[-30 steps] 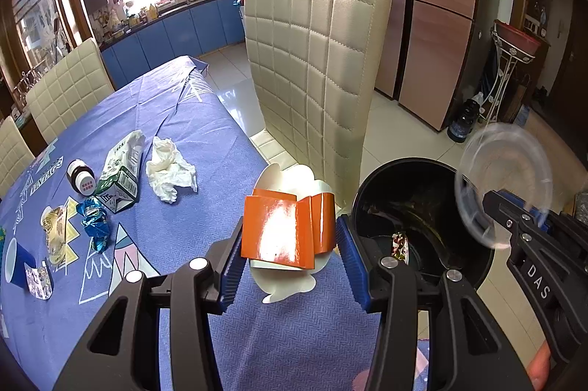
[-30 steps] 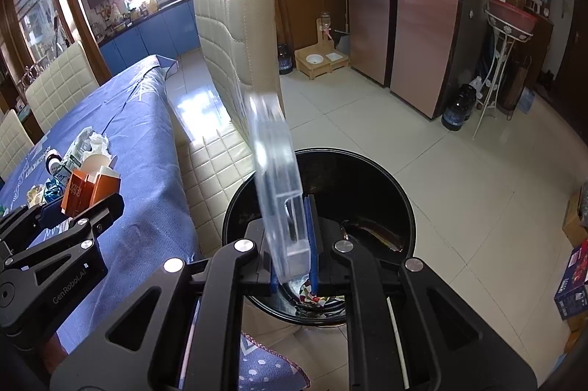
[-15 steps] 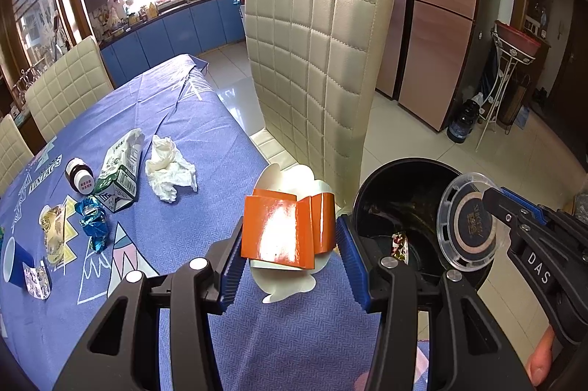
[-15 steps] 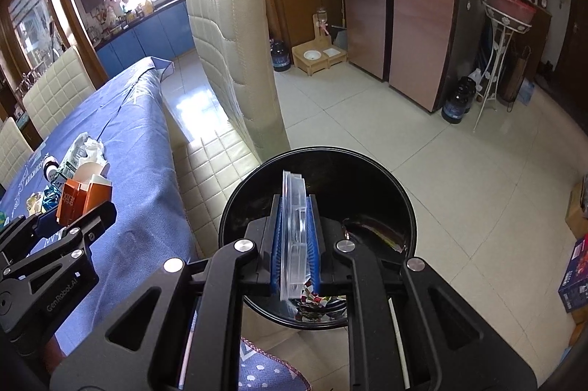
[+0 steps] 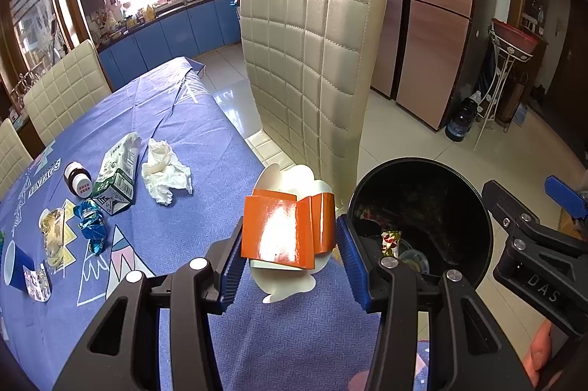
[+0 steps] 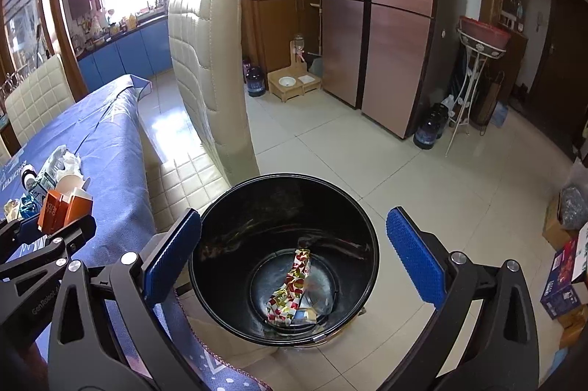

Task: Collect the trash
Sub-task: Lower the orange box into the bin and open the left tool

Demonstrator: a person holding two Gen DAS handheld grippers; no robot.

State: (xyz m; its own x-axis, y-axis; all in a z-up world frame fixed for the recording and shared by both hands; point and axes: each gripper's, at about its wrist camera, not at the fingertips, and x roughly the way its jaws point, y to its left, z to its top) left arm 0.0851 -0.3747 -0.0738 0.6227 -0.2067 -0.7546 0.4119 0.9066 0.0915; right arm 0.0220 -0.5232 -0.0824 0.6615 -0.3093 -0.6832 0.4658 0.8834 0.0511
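Note:
My left gripper point(image 5: 290, 244) is shut on a crushed orange-and-white paper carton point(image 5: 275, 229), held just above the blue tablecloth point(image 5: 165, 280) at the table's corner. The same carton point(image 6: 60, 207) shows at the left of the right wrist view. My right gripper point(image 6: 293, 233) hangs over the black bin point(image 6: 220, 244) on the floor; its jaws are opening wide with nothing between them. Inside the bin lie a coloured wrapper point(image 6: 290, 284) and a clear plastic lid point(image 5: 413, 258).
On the table further back lie a crumpled tissue point(image 5: 163, 170), a green-and-white milk carton point(image 5: 117, 174), a small bottle point(image 5: 77, 179), a blue foil wrapper point(image 5: 90, 225) and a blue cup point(image 5: 13, 262). A cream chair point(image 5: 312, 60) stands between table and bin. Boxes point(image 6: 566, 277) sit on the floor at right.
The right gripper tipped the clear lid down over the bin, then its jaws sprang apart and the lid dropped inside. The left gripper and its carton have not moved.

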